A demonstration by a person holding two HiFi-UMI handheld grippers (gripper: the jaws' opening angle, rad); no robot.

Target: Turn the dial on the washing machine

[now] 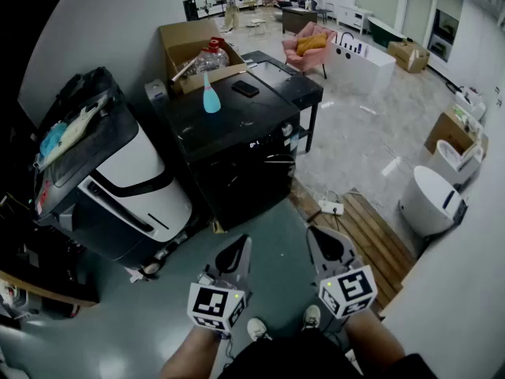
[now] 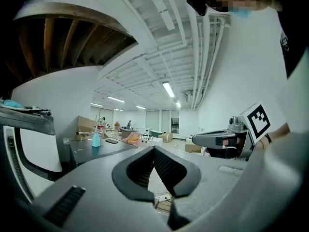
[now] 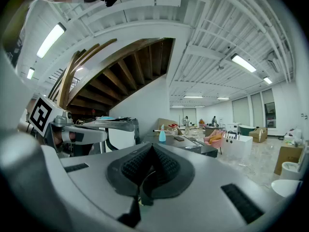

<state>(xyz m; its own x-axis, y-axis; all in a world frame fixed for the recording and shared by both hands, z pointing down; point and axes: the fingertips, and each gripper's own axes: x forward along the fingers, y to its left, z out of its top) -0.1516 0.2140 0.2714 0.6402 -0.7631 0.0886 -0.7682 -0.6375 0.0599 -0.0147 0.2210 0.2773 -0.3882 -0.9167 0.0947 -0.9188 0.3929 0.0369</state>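
Nearest entry: I am holding the left hand-held gripper [image 1: 237, 251] and the right hand-held gripper [image 1: 327, 247] low over the grey floor [image 1: 158, 322], just ahead of the person's shoes [image 1: 256, 328]. Hazard I am flagging first: reaching the dial with the jaws as they stand would, in my judgement, only bump or skid off the knob instead of turning it, so they need parting on the way in. State: each gripper view is showing its ribbed pads meeting at the tips, nothing between them, neither gripper touching anything. Next out, I am noting a power strip [image 1: 331, 207] with its cable lying on the floor beside a wooden platform [image 1: 371, 231]; a step toward the machine could snag it. Further on, I am taking the black washing machine [image 1: 237, 164] as the target, well apart from both grippers. I am reading the small round shape at the right end of its upper front strip as the dial [image 1: 287, 130], though it is too small to be sure. On its lid a blue spray bottle [image 1: 211, 95] and a dark phone [image 1: 245, 88] are sitting where a high reach could topple them. Farthest, I am listing a cardboard box [image 1: 193, 46] and a pink armchair [image 1: 309, 44].
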